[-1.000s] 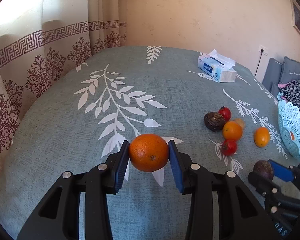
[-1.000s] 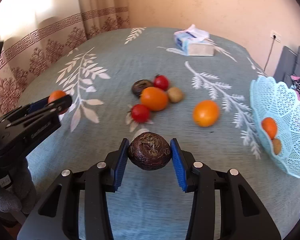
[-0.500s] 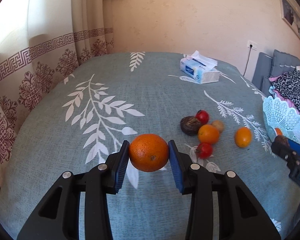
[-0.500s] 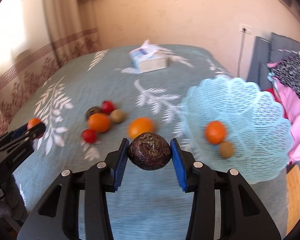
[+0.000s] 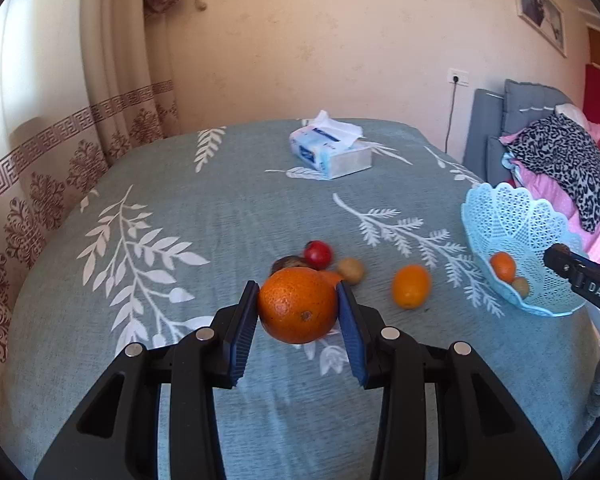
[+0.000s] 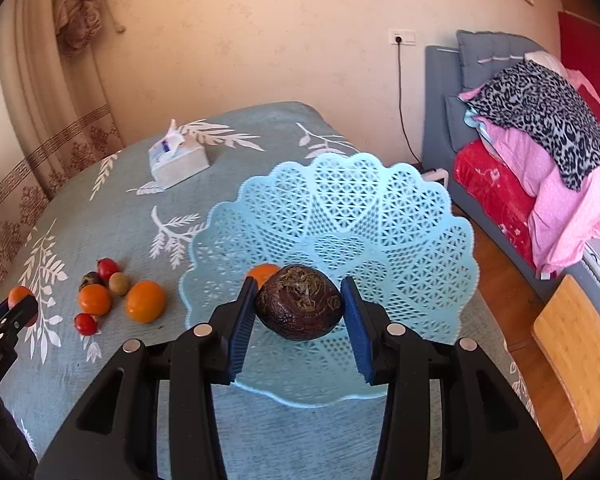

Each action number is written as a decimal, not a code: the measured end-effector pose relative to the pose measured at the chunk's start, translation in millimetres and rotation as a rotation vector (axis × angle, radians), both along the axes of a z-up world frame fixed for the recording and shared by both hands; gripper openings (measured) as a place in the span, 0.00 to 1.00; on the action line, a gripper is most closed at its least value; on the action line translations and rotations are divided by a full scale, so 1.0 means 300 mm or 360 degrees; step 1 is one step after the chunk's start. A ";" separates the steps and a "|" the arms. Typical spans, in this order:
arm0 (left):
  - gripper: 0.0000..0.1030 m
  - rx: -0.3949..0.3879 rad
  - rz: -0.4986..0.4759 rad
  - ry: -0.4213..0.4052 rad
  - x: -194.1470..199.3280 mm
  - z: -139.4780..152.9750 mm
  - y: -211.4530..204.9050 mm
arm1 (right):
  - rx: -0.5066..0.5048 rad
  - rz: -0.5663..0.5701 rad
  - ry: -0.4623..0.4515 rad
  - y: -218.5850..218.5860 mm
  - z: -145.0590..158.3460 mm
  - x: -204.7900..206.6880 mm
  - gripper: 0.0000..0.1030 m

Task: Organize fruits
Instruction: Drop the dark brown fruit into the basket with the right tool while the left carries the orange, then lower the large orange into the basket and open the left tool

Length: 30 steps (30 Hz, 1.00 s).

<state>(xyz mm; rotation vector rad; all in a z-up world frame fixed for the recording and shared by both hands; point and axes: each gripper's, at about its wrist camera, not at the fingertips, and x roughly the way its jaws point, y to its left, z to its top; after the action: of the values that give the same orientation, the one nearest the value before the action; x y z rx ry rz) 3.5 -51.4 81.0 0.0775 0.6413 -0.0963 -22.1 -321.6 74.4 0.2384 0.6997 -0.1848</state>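
Table [image 6: 260, 432]: round, teal leaf-print cloth; bears everything below.

Basket [image 6: 380, 208]: pale blue lattice bowl at the table's right edge, an orange and a small brown fruit already inside. In the right wrist view it fills the middle, lying directly ahead of and beneath the right jaws; a second ago it sat at the far right of that view. It is far nearer the right gripper than the left.

Loose fruit [image 6: 118, 294]: two oranges, two tomatoes, a kiwi and a dark fruit, clustered on the cloth left of the basket.

Left gripper [image 5: 298, 312]: jaws closed partway, pads pressing both sides of a round orange [image 5: 298, 306], held above the cluster. The basket stands well off to its right, though closer than before.

Right gripper [image 6: 299, 308]: jaws closed partway on a dark wrinkled fruit [image 6: 299, 302], slightly wider than tall, long axis spanning pad to pad. Judgement: this one drops first, straight down into the basket.
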 end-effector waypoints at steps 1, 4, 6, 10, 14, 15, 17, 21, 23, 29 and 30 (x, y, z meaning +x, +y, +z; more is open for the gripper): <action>0.39 0.0005 -0.0021 -0.0004 0.002 0.005 -0.021 | 0.0012 -0.0023 0.0005 -0.015 -0.006 0.002 0.43; 0.39 0.0008 -0.0063 -0.0009 0.005 0.015 -0.063 | 0.0041 -0.0084 0.0001 -0.053 -0.014 0.004 0.54; 0.39 0.0005 -0.0101 -0.0006 0.011 0.022 -0.095 | 0.0063 -0.0144 -0.0032 -0.078 -0.014 -0.004 0.69; 0.39 -0.0012 -0.0185 0.0016 0.025 0.030 -0.159 | 0.0005 -0.0209 -0.0084 -0.082 -0.004 -0.015 0.69; 0.39 -0.0043 -0.0283 0.0039 0.041 0.033 -0.225 | 0.0013 -0.0264 -0.0113 -0.096 -0.005 -0.019 0.69; 0.39 -0.0047 -0.0307 0.0044 0.046 0.032 -0.241 | 0.0012 -0.0279 -0.0120 -0.101 -0.006 -0.022 0.69; 0.39 -0.0052 -0.0352 0.0053 0.058 0.030 -0.276 | 0.0026 -0.0320 -0.0133 -0.116 -0.009 -0.027 0.69; 0.39 -0.0066 -0.0431 0.0077 0.083 0.022 -0.338 | 0.0050 -0.0371 -0.0138 -0.141 -0.014 -0.033 0.69; 0.39 -0.0076 -0.0473 0.0090 0.095 0.017 -0.371 | 0.0058 -0.0400 -0.0143 -0.153 -0.017 -0.036 0.69; 0.39 -0.0115 -0.0582 0.0149 0.134 -0.001 -0.447 | 0.0071 -0.0404 -0.0152 -0.159 -0.018 -0.039 0.69; 0.39 -0.0118 -0.0597 0.0152 0.135 -0.002 -0.457 | 0.0073 -0.0404 -0.0152 -0.159 -0.018 -0.039 0.69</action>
<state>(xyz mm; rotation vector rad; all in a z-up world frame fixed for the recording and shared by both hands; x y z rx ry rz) 44.1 -188.6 80.3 0.1214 0.7123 -0.4877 -33.8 -369.4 69.0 0.3775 0.5781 -0.3972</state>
